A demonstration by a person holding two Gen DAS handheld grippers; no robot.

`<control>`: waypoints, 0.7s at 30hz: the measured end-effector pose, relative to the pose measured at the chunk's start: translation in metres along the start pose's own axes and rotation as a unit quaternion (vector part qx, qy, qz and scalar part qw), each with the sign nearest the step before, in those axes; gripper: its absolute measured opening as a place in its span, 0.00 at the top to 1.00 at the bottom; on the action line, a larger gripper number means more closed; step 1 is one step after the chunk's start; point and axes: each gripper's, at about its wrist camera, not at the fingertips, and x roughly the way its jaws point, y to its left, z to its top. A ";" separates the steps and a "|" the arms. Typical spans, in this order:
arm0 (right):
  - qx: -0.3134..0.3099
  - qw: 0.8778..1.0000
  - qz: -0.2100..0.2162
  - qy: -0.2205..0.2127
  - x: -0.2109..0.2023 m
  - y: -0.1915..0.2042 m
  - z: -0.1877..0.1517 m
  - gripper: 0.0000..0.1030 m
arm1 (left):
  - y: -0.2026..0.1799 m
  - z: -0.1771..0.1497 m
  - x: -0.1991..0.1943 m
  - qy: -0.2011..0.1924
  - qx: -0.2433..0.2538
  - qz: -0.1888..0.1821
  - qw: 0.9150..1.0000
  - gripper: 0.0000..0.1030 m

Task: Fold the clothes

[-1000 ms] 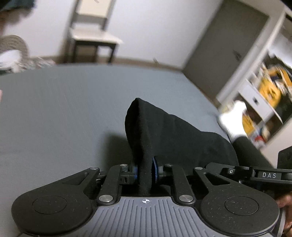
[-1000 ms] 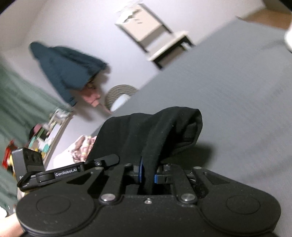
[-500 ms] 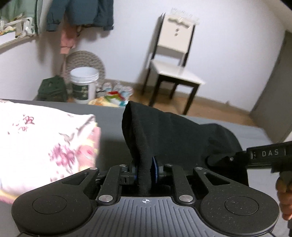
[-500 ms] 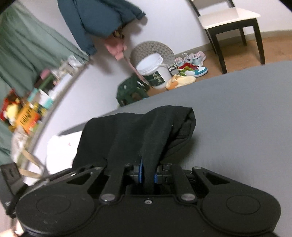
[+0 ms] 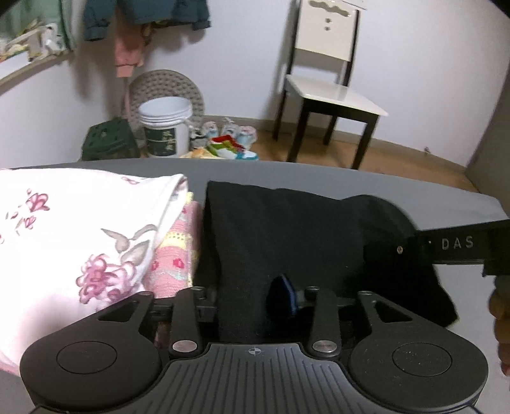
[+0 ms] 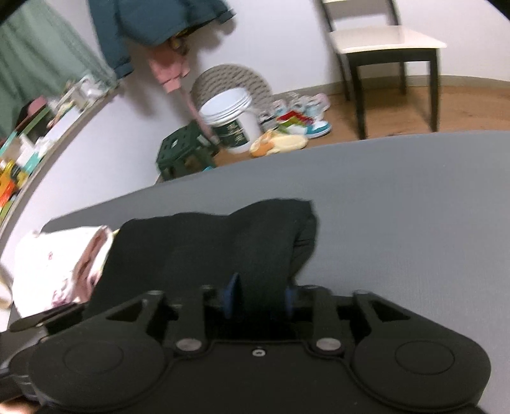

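Note:
A folded black garment (image 5: 287,235) lies on the grey bed surface (image 5: 318,178), right beside a stack of folded white and pink floral clothes (image 5: 79,229). My left gripper (image 5: 251,296) is open; the garment's near edge still lies between its spread fingers, and only the right blue pad (image 5: 288,297) shows. In the right wrist view my right gripper (image 6: 258,296) is open too, its blue pads (image 6: 230,296) standing apart on either side of the black garment (image 6: 223,242). The floral stack (image 6: 54,264) sits to the left.
Beyond the bed's far edge stand a white-seated chair (image 5: 331,95), a white bucket (image 5: 165,127), a green stool (image 5: 108,140), shoes (image 5: 229,143) and a woven basket (image 5: 165,86). Jackets (image 5: 143,16) hang on the wall. A hand (image 5: 500,318) holds the right gripper.
Both grippers carried the black garment across the bed and set it down beside the floral stack. Both pairs of jaws have opened from a tight pinch on the cloth.

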 end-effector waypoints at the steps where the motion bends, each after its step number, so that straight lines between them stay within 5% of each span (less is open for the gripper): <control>1: 0.006 1.000 0.005 0.003 -0.001 -0.005 0.000 0.67 | 0.000 0.000 -0.004 -0.001 0.003 0.000 1.000 0.62; 5: 0.032 0.999 0.006 -0.018 -0.020 -0.025 -0.003 0.63 | -0.006 -0.008 -0.038 -0.061 0.035 0.029 0.997 0.56; 7: 0.034 0.998 0.007 -0.053 -0.036 -0.028 -0.007 0.63 | -0.013 -0.017 -0.061 -0.132 0.062 0.062 0.987 0.35; 8: 0.026 0.997 0.026 -0.068 -0.042 -0.026 -0.009 0.63 | -0.015 -0.021 -0.069 -0.161 0.075 0.049 0.983 0.20; 10: 0.007 0.993 0.073 -0.096 -0.053 -0.021 -0.014 0.64 | -0.018 -0.027 -0.084 -0.210 0.100 0.005 0.972 0.11; 12: 0.002 0.987 0.124 -0.100 -0.058 -0.013 -0.022 0.64 | -0.020 -0.026 -0.079 -0.185 0.106 -0.042 0.976 0.11; 17: 0.007 0.994 0.100 -0.034 -0.034 -0.007 -0.040 0.64 | -0.014 -0.032 -0.041 -0.069 0.074 -0.033 0.994 0.11; 19: 0.012 0.997 0.074 -0.021 -0.024 -0.011 -0.047 0.74 | -0.011 -0.040 -0.027 -0.031 0.090 -0.022 0.995 0.11; 21: 0.024 0.997 0.072 -0.030 -0.023 -0.020 -0.053 0.77 | -0.017 -0.053 -0.026 -0.033 0.149 -0.014 0.988 0.11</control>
